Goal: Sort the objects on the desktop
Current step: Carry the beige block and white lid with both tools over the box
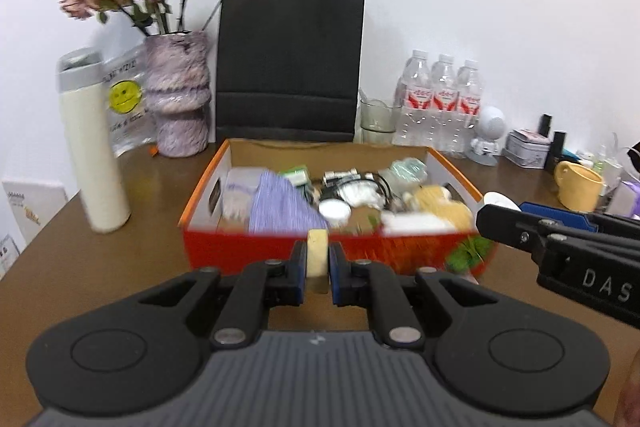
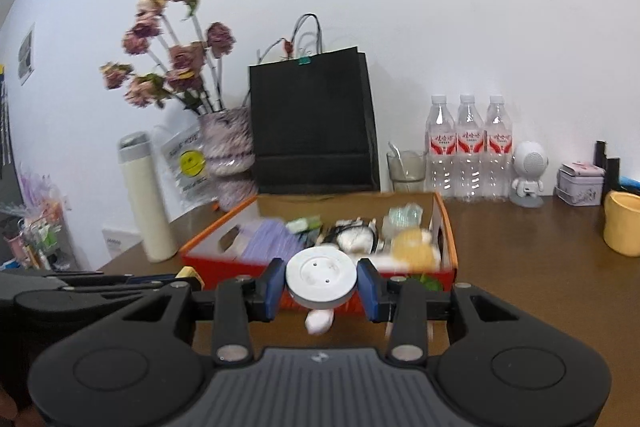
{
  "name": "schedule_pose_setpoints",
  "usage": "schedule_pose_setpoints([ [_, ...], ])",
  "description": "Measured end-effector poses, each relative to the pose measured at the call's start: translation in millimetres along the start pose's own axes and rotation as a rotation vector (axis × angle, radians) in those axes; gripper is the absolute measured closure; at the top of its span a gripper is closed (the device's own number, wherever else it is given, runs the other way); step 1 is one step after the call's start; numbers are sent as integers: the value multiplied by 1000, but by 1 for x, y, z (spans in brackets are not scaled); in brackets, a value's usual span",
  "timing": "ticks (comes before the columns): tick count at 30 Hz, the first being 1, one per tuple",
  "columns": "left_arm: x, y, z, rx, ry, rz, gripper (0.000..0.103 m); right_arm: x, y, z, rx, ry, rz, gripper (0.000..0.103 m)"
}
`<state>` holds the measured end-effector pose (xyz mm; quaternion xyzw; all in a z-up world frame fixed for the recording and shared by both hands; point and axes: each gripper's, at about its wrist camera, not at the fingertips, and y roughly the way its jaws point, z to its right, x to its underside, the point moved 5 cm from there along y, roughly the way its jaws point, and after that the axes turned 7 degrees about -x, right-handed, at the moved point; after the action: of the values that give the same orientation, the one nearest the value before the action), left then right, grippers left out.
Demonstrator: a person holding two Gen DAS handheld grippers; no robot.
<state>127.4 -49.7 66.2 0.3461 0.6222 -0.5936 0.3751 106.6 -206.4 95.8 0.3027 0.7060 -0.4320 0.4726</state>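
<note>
The left gripper [image 1: 318, 269] is closed narrow on a small pale block [image 1: 317, 259], cream-coloured and held upright between the blue pads; what the block is cannot be told. It hangs just short of the near wall of the orange box [image 1: 280, 251].

The right gripper [image 2: 321, 287] is closed at a wider setting on a round white disc [image 2: 321, 281] with small holes in its face; a pale pinkish lump [image 2: 319, 321] shows just below the disc. This gripper also sits just in front of the box's near wall, beside the left one.

The box stands on the brown desk [image 1: 100, 267] and already holds a mixed load: a striped purple cloth [image 1: 276, 207], a white jar lid [image 1: 334, 211], cables, and a yellow soft item [image 1: 440, 205]. Behind the box stands a black paper bag [image 1: 290, 63]; three water bottles [image 1: 440, 99] are to its right rear, and a cream flask [image 1: 94, 139] to its left.

Judged step: both items are picked and carried; placement into the box is not yet done.

Next move calls for:
- lifting each item over the near wall;
- choosing a free gap among the contents;
- releasing one gripper at a time, to avoid collision.
</note>
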Motion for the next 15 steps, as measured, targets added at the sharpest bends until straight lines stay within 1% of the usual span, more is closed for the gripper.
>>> schedule_pose_setpoints([
  [5,-37,59,-1,4,-5,-36,91,-35,60,29,-25,60,-43,65],
  [7,-49,84,-3,3,-3,-64,91,-45,88,41,-21,73,-84,65],
  [8,-53,99,-3,-12,17,-79,91,-49,100,46,-22,77,-106,65],
  [9,-55,114,-4,-47,35,-98,91,-51,114,51,-27,81,-143,65],
  [10,-55,132,-5,-73,56,-138,91,-54,129,57,-34,97,-178,65],
  [12,-53,161,-8,-68,60,-229,91,-55,163,65,-35,111,-265,65],
  [15,-42,197,-14,-63,51,-376,91,-44,205,77,-30,166,-399,65],
])
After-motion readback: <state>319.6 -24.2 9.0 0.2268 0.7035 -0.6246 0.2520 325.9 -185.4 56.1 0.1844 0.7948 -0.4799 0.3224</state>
